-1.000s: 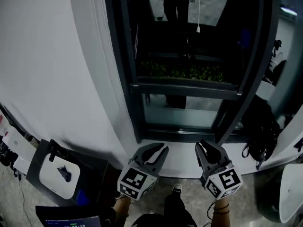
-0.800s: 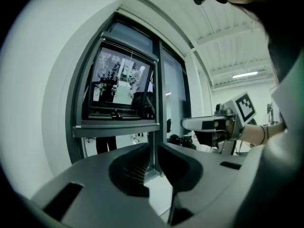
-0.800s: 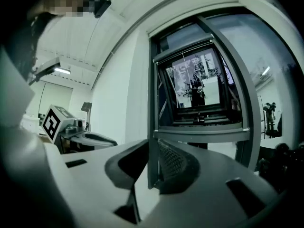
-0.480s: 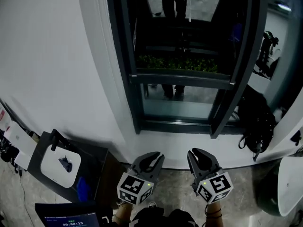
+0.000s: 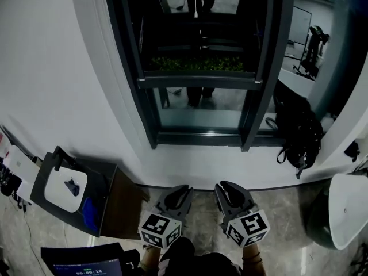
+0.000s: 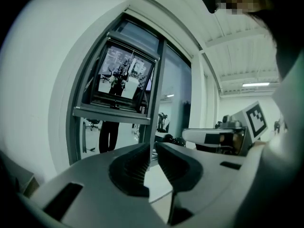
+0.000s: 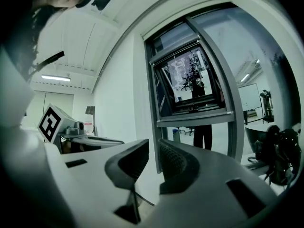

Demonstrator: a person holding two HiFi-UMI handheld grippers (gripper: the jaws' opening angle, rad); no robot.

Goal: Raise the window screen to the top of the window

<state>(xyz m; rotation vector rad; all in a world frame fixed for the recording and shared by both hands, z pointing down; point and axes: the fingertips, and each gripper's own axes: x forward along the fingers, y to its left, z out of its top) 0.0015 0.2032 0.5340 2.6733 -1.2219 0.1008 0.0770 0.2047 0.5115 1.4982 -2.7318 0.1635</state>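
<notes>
the window screen [image 5: 198,50] is a dark flat sheet high in the tall window, inside a thick grey frame [image 5: 129,68]. a straight bar runs along its low edge, with clear glass under it. the left gripper [image 5: 183,190] and right gripper [image 5: 225,187] hang well below it, over the shiny stone floor [image 5: 287,211]. their ribbed black jaws sit nearly together, holding nothing.

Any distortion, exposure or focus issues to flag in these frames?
Head view: the wide-angle lens bows the window frame, and the glass reads very dark beside the bright white wall. Left gripper view: heavy fisheye, black vignette at the edges, left hand-held gripper soft up close. Right gripper view: same fisheye and vignette, right hand-held gripper soft, ceiling light bright.
</notes>
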